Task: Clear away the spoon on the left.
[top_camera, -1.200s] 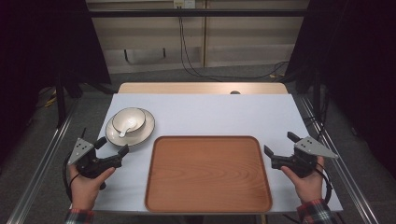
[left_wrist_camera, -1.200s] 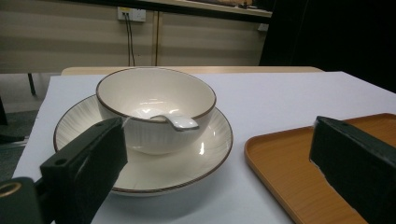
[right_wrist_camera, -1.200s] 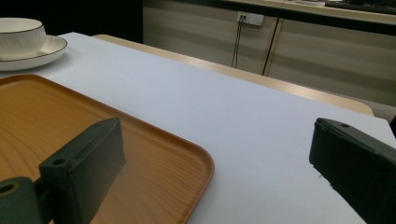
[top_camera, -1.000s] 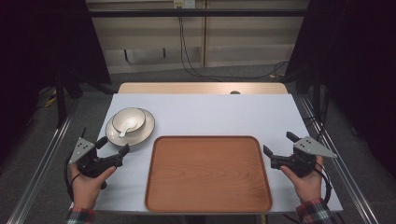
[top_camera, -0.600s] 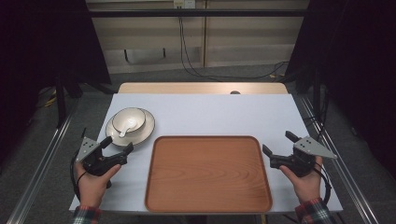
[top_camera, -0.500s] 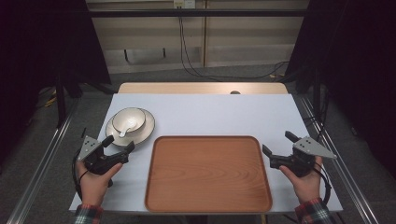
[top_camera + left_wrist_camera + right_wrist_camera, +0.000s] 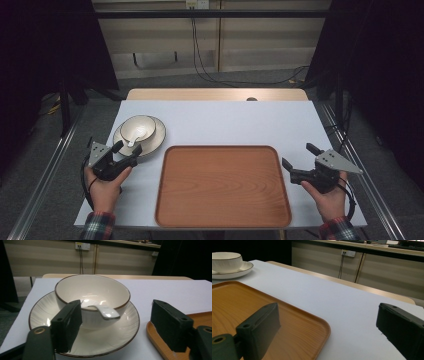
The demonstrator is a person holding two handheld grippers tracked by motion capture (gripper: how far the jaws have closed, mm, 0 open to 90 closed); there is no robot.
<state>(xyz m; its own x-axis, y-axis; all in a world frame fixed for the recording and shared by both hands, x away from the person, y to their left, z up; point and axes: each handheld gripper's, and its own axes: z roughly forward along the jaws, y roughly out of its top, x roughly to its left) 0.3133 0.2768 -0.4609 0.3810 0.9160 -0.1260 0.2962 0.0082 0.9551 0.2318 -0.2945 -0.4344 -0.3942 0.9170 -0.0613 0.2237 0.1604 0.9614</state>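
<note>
High view showed a white table with a wooden tray lying flat at its near middle, nothing on it. At the tray's far left corner stood a cream plate with a bowl on it and a white spoon resting in the bowl, its handle over the near rim. The left gripper, held in the person's left hand, sat just at the plate's near edge with its jaws spread wide. From the left gripper view, the bowl lay between those jaws, the spoon handle pointing toward the camera, the plate beneath, and the tray's edge at the right; the jaws touched nothing I could make out. The right gripper, in the right hand, hovered beside the tray's right edge, jaws likewise wide apart and holding nothing. Its own view showed the tray's corner between the jaws and the bowl far off on the plate.
</note>
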